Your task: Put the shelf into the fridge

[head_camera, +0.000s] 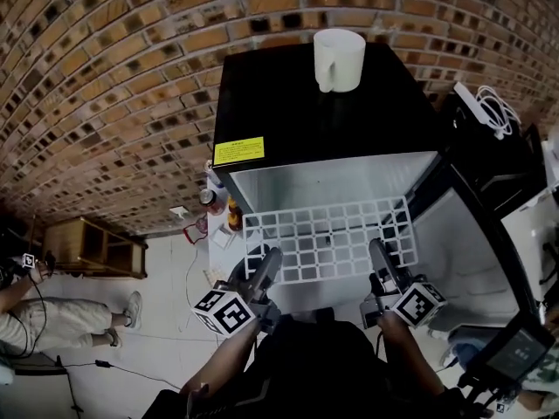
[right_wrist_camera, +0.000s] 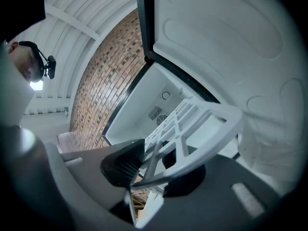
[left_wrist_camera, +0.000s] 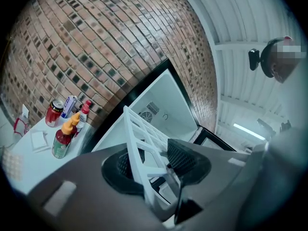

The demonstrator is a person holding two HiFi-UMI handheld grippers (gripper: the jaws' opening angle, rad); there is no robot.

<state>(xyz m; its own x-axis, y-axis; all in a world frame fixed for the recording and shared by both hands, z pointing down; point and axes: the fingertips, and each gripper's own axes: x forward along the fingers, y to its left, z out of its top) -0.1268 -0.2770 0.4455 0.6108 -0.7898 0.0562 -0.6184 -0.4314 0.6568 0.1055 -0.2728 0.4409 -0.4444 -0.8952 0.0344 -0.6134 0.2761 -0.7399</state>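
A white lattice shelf (head_camera: 327, 238) hangs level in front of the open black mini fridge (head_camera: 323, 112), its far edge at the mouth of the white interior (head_camera: 341, 182). My left gripper (head_camera: 262, 273) is shut on the shelf's near left edge; in the left gripper view the shelf (left_wrist_camera: 139, 143) stands edge-on between the dark pads (left_wrist_camera: 185, 158). My right gripper (head_camera: 382, 264) is shut on the near right edge; in the right gripper view the shelf's rim (right_wrist_camera: 202, 129) runs between the pads (right_wrist_camera: 122, 165). The fridge's back wall with a fan grille (right_wrist_camera: 155, 112) shows beyond.
A white mug (head_camera: 338, 58) stands on the fridge top. The fridge door (head_camera: 489, 234) hangs open at the right. Left of the fridge a low white table (left_wrist_camera: 33, 148) carries bottles (left_wrist_camera: 64, 134) and a red can (left_wrist_camera: 53, 112). A seated person's legs (head_camera: 61, 317) are at the far left.
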